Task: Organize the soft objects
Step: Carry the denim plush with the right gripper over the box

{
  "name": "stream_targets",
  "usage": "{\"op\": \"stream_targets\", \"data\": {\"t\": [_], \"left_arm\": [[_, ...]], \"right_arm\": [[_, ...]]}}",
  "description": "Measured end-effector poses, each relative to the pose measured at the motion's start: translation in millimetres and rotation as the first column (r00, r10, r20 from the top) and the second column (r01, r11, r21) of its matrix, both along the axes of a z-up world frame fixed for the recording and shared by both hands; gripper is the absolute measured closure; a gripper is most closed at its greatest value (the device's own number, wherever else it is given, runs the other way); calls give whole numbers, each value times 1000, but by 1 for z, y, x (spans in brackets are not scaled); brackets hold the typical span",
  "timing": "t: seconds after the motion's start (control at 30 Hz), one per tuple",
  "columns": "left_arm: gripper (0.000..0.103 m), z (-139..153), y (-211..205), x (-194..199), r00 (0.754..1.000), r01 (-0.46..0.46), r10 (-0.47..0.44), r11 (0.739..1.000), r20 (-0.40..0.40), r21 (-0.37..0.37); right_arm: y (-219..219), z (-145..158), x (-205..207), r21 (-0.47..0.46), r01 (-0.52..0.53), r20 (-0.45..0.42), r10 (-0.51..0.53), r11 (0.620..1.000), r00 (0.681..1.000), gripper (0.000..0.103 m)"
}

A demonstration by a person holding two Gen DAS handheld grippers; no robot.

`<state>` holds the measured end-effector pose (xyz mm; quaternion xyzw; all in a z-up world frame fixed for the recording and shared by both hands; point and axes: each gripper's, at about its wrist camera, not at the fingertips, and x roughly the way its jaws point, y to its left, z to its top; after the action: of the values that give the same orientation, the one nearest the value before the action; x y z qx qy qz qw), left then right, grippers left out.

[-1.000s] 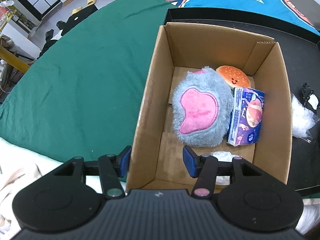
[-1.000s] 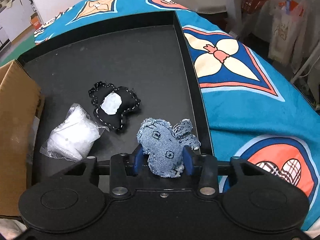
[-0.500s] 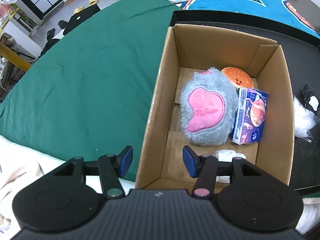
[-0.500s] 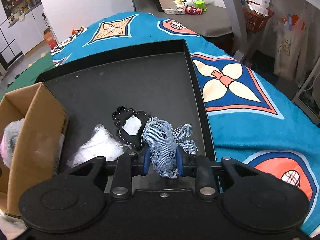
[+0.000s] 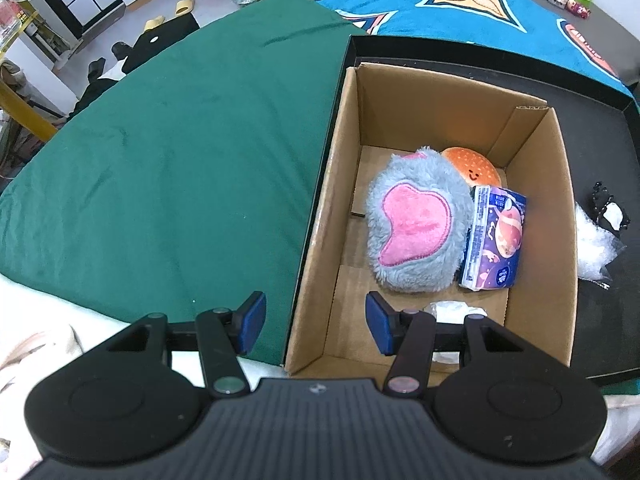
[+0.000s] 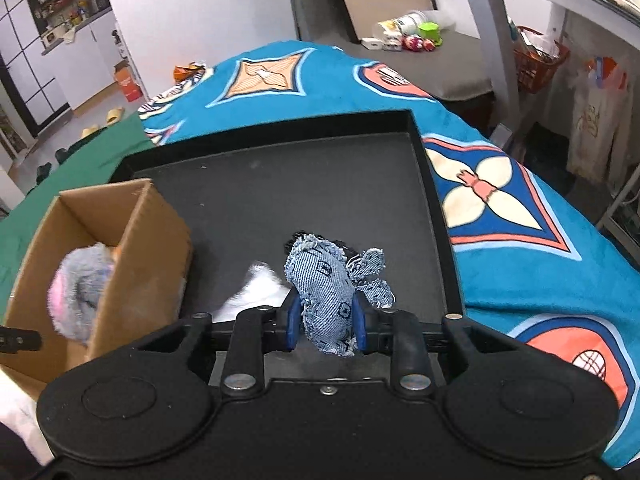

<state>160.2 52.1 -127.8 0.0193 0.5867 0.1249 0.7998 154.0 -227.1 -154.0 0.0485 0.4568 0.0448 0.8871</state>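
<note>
The black tray (image 6: 280, 184) takes up most of the table, laid over a blue patterned cloth (image 6: 500, 208) and a green cloth (image 5: 160, 160). At its left end stands the cardboard box (image 5: 560, 208), open at the top. Inside it lie a grey and pink plush (image 5: 416, 224), an orange burger toy (image 5: 472, 166) tucked behind it, a tissue pack (image 5: 494, 240) just beside the plush, and something white and crumpled (image 5: 452, 308) near the front wall.

The step in hand looks like carrying the next soft thing to the box. The right claw (image 6: 326, 322) is clamped on a denim stuffed toy (image 6: 324, 280), lifted clear of the tray, with the box off to its left. The left claw (image 5: 316, 322) is spread wide and holds nothing, hanging over the box's near left wall, one finger outside and one inside.

Out on the tray, a clear plastic bag of white stuffing (image 5: 596, 248) and a small black and white toy (image 5: 612, 212) are waiting to the right of the box.

I'd say the next move is to swing the denim toy left over the box rim, lower it into the bare patch of floor in front of the plush, and only then let go.
</note>
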Motion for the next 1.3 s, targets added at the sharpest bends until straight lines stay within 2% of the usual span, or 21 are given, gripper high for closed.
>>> {"op": "stream_targets", "data": {"t": [0.7,1.13,1.3], "left_arm": [[50,8,18,-8,996,30,-22,996,85,-90],[54,2,28,-12,994,60,-47,989,99,-135],[59,-1,31,-15,993,74,-60,986,100,-148]], "right_arm": [[56,44,-4,28,-105,57,103,994,993,77],[98,59,-8,57,-185,49,182,981,982,77],[112,62,-11,69,-207,40,204,976,978,76]]}}
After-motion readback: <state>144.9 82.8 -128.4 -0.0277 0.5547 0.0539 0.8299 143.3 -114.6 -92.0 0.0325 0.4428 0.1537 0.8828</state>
